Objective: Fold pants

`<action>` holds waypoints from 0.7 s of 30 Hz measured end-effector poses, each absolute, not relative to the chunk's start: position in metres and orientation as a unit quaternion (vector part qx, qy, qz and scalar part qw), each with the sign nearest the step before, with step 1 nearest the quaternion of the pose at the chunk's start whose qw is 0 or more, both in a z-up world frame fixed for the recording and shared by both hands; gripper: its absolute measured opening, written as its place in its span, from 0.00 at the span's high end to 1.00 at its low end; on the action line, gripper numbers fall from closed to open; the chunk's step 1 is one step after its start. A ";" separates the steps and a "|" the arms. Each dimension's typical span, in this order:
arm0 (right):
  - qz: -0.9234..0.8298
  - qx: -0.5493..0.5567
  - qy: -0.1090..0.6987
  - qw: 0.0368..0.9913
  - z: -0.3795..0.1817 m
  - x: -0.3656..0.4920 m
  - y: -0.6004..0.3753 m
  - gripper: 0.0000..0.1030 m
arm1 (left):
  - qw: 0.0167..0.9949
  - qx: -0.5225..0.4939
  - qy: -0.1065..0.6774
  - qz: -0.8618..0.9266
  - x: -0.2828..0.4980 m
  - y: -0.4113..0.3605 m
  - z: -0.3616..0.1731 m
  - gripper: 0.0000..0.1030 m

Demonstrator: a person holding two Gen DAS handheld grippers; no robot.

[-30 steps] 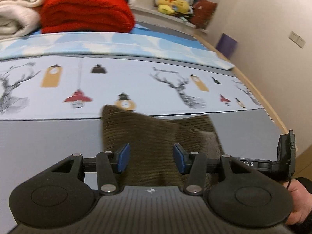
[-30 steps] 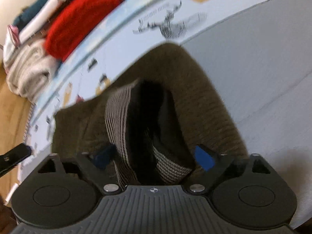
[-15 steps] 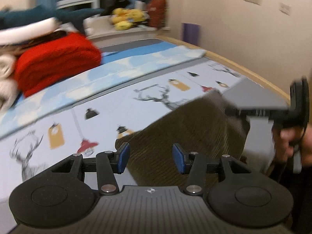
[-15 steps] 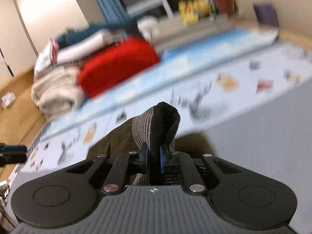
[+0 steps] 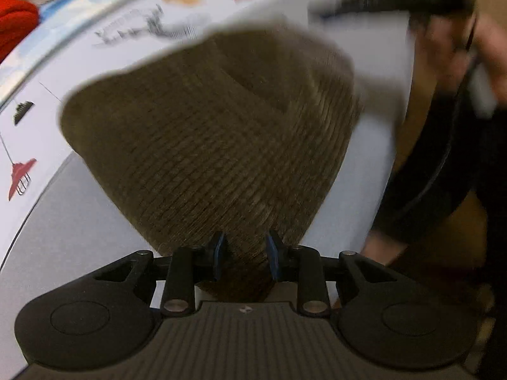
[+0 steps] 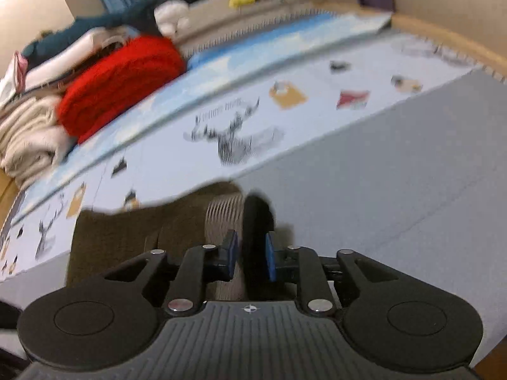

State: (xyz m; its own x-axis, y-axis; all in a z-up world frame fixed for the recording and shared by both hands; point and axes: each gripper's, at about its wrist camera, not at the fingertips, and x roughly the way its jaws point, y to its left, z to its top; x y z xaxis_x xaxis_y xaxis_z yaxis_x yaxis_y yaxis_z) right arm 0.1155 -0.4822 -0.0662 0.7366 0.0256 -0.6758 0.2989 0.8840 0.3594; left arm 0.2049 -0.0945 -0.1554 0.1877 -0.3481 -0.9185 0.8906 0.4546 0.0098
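Left gripper: your left gripper [image 5: 244,258] points steeply down at the pants [image 5: 206,136]. Its fingers [image 5: 218,255] have just been closing, and a bunched fold of the brown corduroy sits between the blue pads, which press it on both sides.
Right gripper: your right gripper [image 6: 248,259] has its fingers [image 6: 230,255] set narrow on a dark edge of the pants, next to the striped lining [image 6: 221,212]. They have just been easing apart slightly, yet the cloth fills the gap between the pads and they hold it.
Pants: the brown ribbed pants lie on the grey part of the mat [image 6: 396,171]. In the left wrist view they spread away from the fingers as a broad rounded mass with a folded layer on its far side. In the right wrist view [image 6: 126,231] they stretch out to the left of the fingers.
Mat: its far part is pale, printed with deer and lamps [image 6: 234,139].
Far left: a red folded blanket [image 6: 117,85] sits beside cream towels [image 6: 28,139].
Your hand: in the left wrist view your hand [image 5: 459,44] shows blurred at the far right.
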 end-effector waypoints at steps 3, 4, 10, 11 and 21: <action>-0.003 0.201 0.339 0.919 -0.057 0.110 -0.473 0.79 | 0.709 0.259 0.492 -0.434 0.219 -0.093 -0.151 0.69; 0.028 0.195 0.347 0.917 -0.058 0.111 -0.469 0.79 | 0.707 0.251 0.498 -0.435 0.224 -0.091 -0.149 0.68; 0.054 0.102 0.466 0.877 -0.100 0.121 -0.451 0.89 | 0.791 0.156 0.439 -0.396 0.268 -0.078 -0.107 0.68; 0.058 0.110 0.463 0.878 -0.098 0.120 -0.453 0.89 | 0.809 0.144 0.427 -0.379 0.275 -0.075 -0.103 0.68; 0.067 0.107 0.453 0.882 -0.101 0.114 -0.453 0.89 | 0.840 0.141 0.437 -0.289 0.329 -0.096 -0.132 0.93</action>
State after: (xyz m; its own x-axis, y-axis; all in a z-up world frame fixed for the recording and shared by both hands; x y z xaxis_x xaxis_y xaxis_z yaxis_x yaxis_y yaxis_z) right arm 0.1139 -0.4533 -0.1010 0.5799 0.2147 -0.7859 -0.0207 0.9682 0.2492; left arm 0.3286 -0.0965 -0.1317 0.4514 -0.3627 -0.8153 0.6085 0.7934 -0.0161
